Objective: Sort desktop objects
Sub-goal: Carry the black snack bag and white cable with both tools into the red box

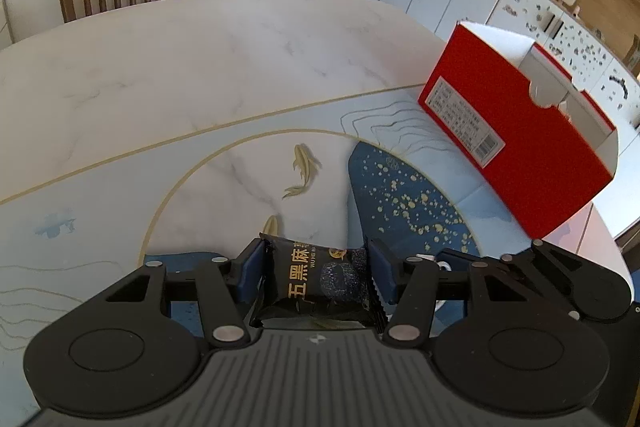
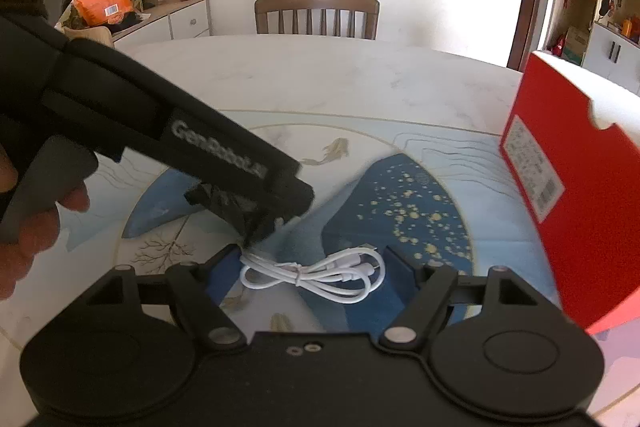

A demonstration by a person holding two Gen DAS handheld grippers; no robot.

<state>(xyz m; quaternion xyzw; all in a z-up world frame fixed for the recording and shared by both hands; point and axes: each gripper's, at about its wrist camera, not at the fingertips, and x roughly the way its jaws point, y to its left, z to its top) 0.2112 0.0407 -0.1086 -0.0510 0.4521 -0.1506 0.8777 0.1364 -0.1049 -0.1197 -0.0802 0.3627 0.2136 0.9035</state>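
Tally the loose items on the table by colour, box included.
Black: 1, snack packet between the pads of the left hand-held gripper
White: 1, bundled cable lying between the open jaws of the right hand-held gripper
Red: 1, open cardboard box
Total: 3

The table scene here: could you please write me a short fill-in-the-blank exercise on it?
1. The left gripper is shut on a black ____ packet.
2. The white cable lies coiled between the open fingers of the ____ gripper.
3. The open box on the table is ____ on the outside.
4. Behind the table stands a wooden ____.

Missing words: snack; right; red; chair
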